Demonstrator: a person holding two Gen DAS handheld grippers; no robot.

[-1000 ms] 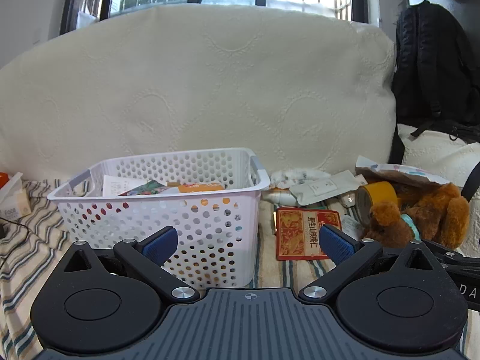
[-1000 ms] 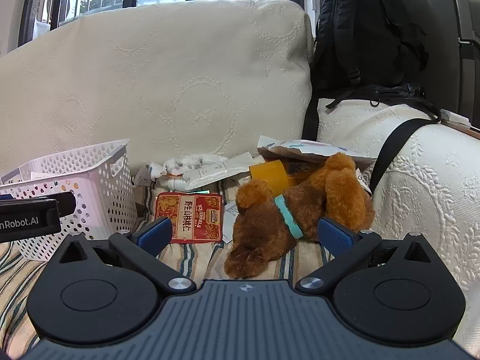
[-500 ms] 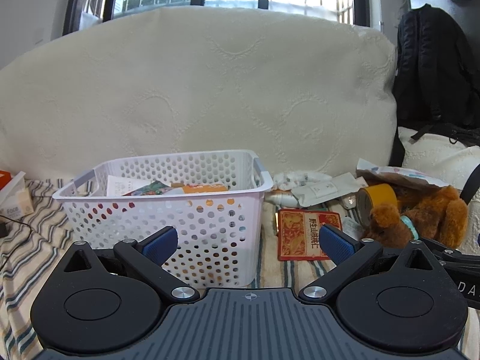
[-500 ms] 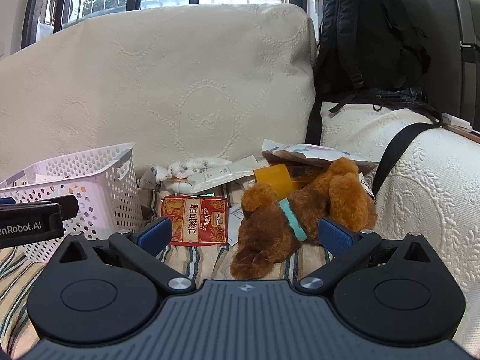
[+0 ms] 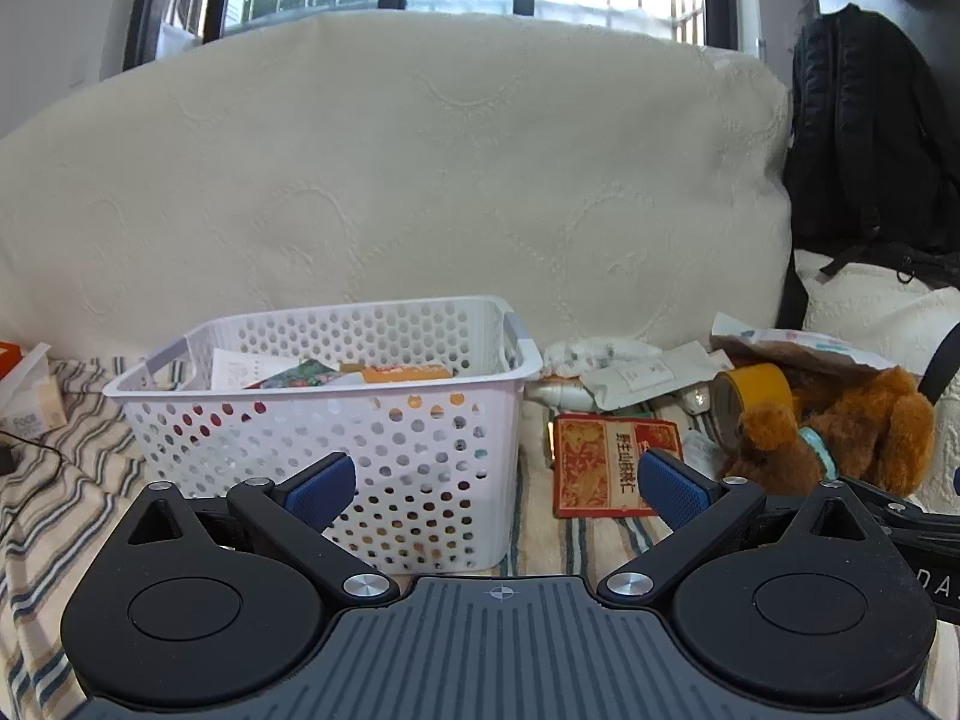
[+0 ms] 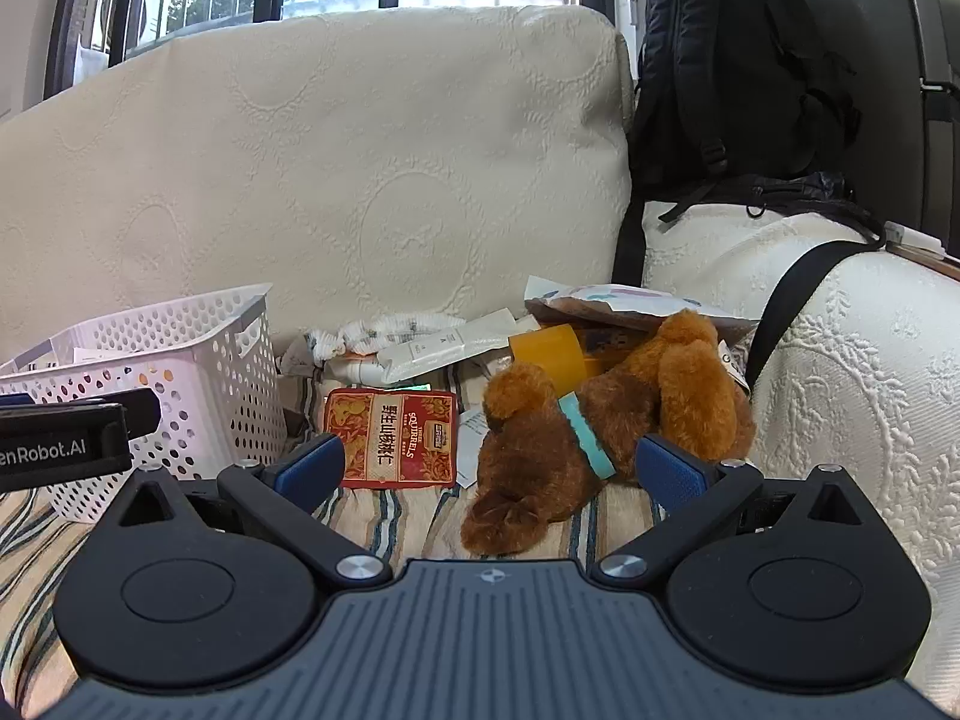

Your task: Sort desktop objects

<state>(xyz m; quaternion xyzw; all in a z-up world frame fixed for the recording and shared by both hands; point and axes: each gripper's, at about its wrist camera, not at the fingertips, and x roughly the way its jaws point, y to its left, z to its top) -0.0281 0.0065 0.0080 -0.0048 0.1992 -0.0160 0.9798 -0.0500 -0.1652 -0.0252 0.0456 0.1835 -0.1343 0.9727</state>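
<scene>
- My left gripper (image 5: 497, 483) has its fingers wide apart and empty, with the basket (image 5: 336, 420) straight ahead between them.
- My right gripper (image 6: 491, 468) is also spread and empty, and the plush dog (image 6: 606, 414) lies just past its fingertips.
- The basket sits on the striped cloth (image 5: 66, 480), already holding papers and an orange box (image 5: 402, 373); its right wall is near the red packet (image 6: 393, 438).
- The red packet lies flat on the cloth between basket and dog, with bare cloth in front of it.
- Behind the packet is a heap: a white bottle (image 5: 561, 397), a paper sachet (image 6: 441, 348), a crumpled wrapper (image 6: 384, 327) and a yellow tape roll (image 6: 549, 354) pressed against the dog.
- A flat printed pouch (image 6: 606, 303) rests over the tape roll and the dog's back.
- A cream cushion (image 6: 336, 180) walls off the back; a white padded arm (image 6: 840, 360) closes the right side, touching the dog.
- A black backpack (image 6: 738, 72) sits on that arm, one strap (image 6: 792, 294) hanging down by the dog.
- At far left there is a tissue box (image 5: 27, 396) and a cable (image 5: 30, 441).
- The left gripper's body shows at the left edge of my right view, in front of the basket.
</scene>
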